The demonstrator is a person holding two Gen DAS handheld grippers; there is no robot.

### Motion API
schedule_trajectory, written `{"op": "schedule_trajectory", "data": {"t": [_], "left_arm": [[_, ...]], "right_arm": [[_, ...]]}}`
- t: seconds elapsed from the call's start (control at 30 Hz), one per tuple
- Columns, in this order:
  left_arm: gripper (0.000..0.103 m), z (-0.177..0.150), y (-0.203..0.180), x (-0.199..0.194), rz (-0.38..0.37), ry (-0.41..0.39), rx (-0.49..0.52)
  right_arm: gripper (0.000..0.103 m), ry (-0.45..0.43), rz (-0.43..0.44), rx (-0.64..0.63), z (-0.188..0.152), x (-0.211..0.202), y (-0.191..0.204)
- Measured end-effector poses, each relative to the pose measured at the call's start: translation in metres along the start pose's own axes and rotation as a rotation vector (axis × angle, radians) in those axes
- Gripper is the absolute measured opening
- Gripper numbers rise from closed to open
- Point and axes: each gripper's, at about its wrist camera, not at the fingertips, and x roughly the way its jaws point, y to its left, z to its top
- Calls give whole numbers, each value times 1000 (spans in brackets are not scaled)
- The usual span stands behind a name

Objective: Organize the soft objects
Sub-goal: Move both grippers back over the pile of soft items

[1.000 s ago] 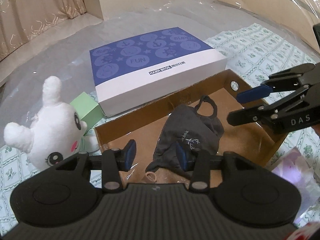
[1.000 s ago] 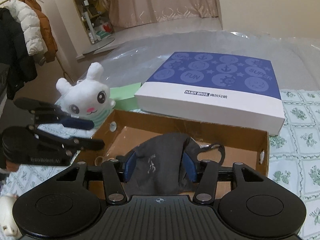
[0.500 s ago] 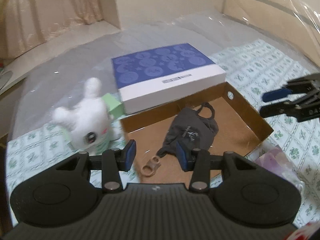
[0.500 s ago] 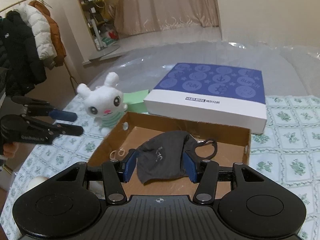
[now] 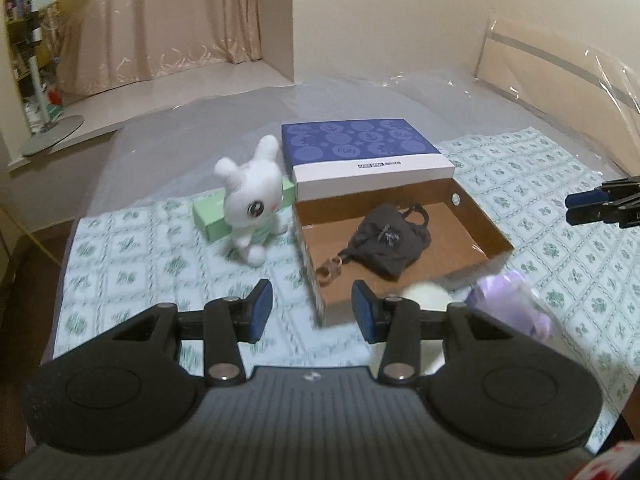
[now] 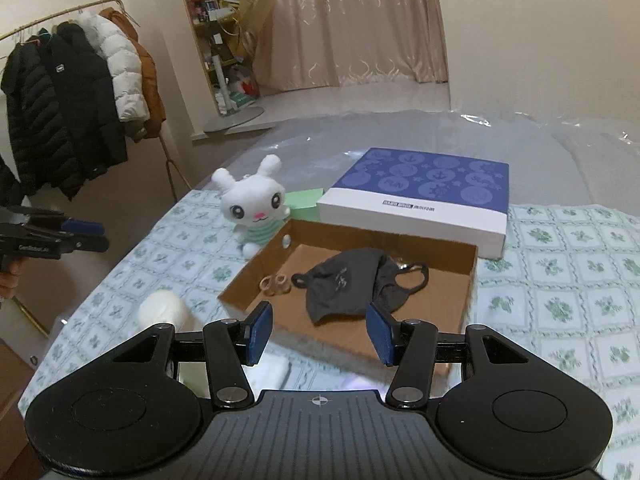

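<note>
A: How far along is the sorting?

B: Partly done, I'd say. The dark face mask (image 6: 362, 284) lies inside the open cardboard box (image 6: 460, 312), toward its middle, and a pair of small tan rings (image 6: 275, 284) sits at about nine o'clock from it, also on the box floor.

A: And what is left out?

B: The white plush rabbit (image 6: 256, 208) stands upright on the bed (image 6: 560, 320), just outside the box at roughly ten o'clock from the mask. A white rounded soft thing (image 6: 162, 310) rests on the bedcover at about eight o'clock from the box, and a pale purple item (image 5: 516, 304) sits just off the box's near corner in the left wrist view (too blurred to name).

A: The grippers?

B: The left gripper (image 5: 312, 312) is spread with nothing between its pads, and so is the right gripper (image 6: 320, 334); both hang over the near side of the bed, apart from everything.

A: So what's next?

B: Probably the rabbit or one of the loose pieces. The blue-and-white lid (image 6: 420, 200) lies behind the box at twelve o'clock, so closing seems last.
</note>
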Motion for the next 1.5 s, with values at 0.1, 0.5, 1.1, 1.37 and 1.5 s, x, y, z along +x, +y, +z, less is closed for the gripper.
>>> {"op": "schedule_trajectory", "data": {"t": [0.1, 0.5, 1.1, 1.37, 1.5], "left_arm": [[41, -25, -3, -25, 20, -10, -21], [41, -110, -28, -95, 138, -65, -86], [41, -205, -57, -116, 287, -46, -182], [41, -231, -67, -108, 280, -34, -212], [41, -241, -74, -101, 253, -27, -230]], "right_arm": [[52, -6, 12, 20, -16, -18, 2], [52, -54, 11, 73, -84, -72, 20], [52, -46, 8, 143, -174, -76, 54], [52, 3, 24, 161, -197, -58, 65], [52, 19, 3, 145, -205, -50, 69]]}}
